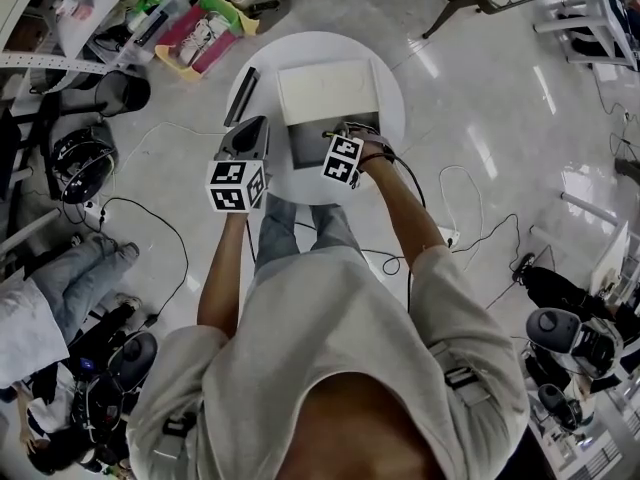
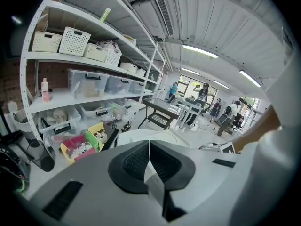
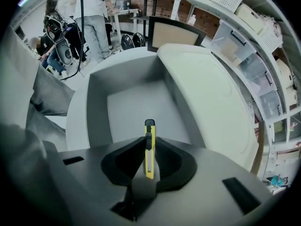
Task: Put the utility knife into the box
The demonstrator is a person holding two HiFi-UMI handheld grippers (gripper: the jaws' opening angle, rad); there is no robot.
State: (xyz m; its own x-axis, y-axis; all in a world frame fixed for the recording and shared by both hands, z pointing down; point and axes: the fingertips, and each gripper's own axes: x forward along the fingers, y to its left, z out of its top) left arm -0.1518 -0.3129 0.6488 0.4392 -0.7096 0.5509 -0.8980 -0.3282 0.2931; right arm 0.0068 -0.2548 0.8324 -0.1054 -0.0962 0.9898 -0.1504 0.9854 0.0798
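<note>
Bearing everything, the round table lies below both sets of jaws, so the work is done from above. On it the box sits open straight ahead of the right jaws, its grey floor bare, which I judge leaves it ready to take the tool. Its lid lies flat to the right of those jaws, right beside the box, so the opening is unobstructed.

The left gripper hangs off to the side, its jaws pressed together with nothing between them. Beyond them are only the table's edge and the shelves. It looks parked there to stay out of the way, since the job needs one gripper.

The right gripper points down into the box, its jaws pinching the knife across its thin yellow body. The knife stands in line with the jaws, its dark end jutting past their tips toward the box floor and not yet touching it. Held this way it can go in end first, I judge. What remains is to lower it and spread the jaws.
</note>
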